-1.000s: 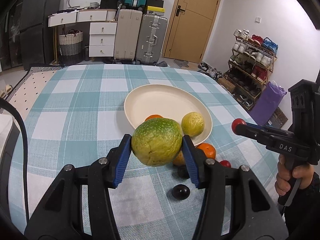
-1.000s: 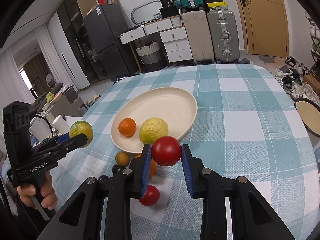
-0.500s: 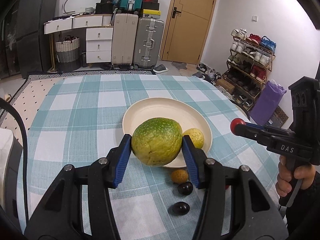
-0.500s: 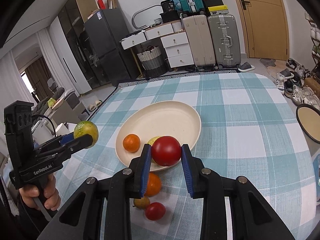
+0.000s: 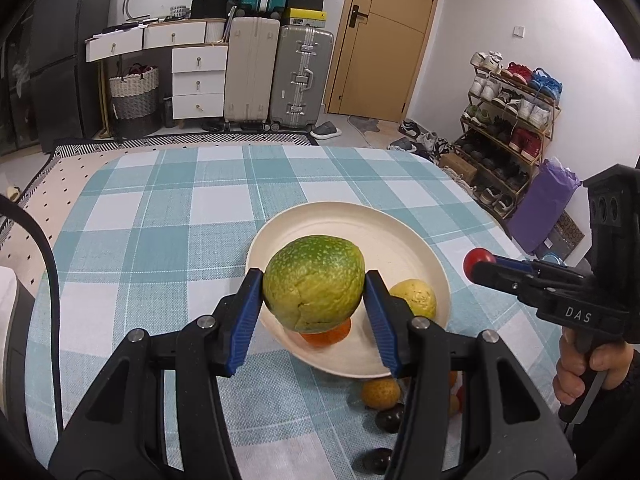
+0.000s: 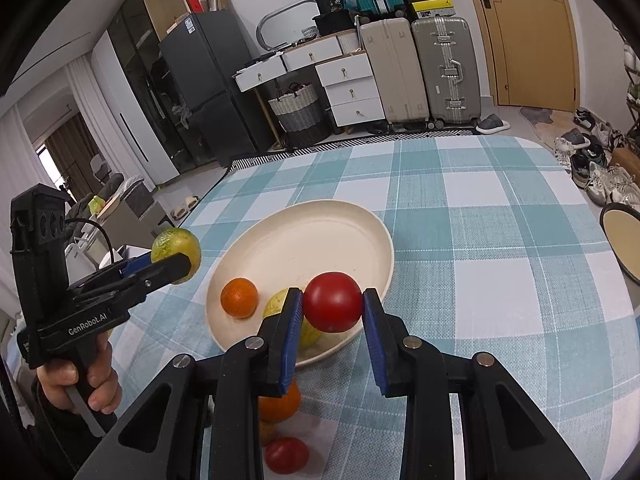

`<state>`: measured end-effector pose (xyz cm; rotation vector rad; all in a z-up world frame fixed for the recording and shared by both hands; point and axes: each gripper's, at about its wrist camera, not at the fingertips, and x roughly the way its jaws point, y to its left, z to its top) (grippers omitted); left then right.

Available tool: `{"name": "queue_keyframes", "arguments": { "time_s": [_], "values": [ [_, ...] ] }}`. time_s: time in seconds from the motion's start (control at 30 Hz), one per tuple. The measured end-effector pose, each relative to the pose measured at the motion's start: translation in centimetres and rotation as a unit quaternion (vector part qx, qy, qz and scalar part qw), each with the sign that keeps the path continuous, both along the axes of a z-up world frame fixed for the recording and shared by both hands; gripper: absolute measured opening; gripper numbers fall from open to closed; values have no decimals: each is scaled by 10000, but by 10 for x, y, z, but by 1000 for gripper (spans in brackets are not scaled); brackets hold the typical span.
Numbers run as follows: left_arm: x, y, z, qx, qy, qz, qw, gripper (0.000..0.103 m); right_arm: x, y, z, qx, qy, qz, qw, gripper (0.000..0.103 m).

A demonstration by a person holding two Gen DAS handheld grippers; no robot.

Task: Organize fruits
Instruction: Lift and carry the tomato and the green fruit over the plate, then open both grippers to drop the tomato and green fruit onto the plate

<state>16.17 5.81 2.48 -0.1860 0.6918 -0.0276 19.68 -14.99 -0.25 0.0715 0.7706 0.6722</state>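
Observation:
My left gripper (image 5: 314, 298) is shut on a large green mottled fruit (image 5: 314, 282) and holds it above the near edge of a cream plate (image 5: 384, 232). My right gripper (image 6: 332, 312) is shut on a red tomato (image 6: 332, 307) above the plate's near rim (image 6: 348, 216). On the plate lie a small orange (image 6: 239, 297) and a yellow lemon (image 5: 416, 298). On the cloth near the plate lie another orange (image 6: 284, 402), a second tomato (image 6: 286, 455), a small yellow-brown fruit (image 5: 380, 393) and two dark round fruits (image 5: 389, 420).
The round table has a teal and white checked cloth (image 5: 160, 216). A second plate (image 6: 624, 240) shows at the right edge of the right wrist view. Suitcases (image 5: 300, 76), drawers and a shoe rack (image 5: 508, 128) stand beyond the table.
Both grippers have risen and pulled back from the loose fruit with their loads; the plate now sits lower under the fingers, and the room behind shows more.

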Motion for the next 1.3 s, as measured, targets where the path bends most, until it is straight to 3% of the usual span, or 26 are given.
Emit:
{"name": "queue_keyframes", "arguments": {
  "time_s": [0.77,1.17,1.3],
  "values": [
    [71,-15,-46,117,419,-261,9987,48,40,27,-21,-295,116,141,9994,31],
    [87,-28,-54,264,488,-430,9975,45,46,30,-31,-358,257,195,9988,31],
    [84,-25,-54,141,530,-432,9976,45,46,31,-33,-368,281,212,9987,31]
  ]
}}
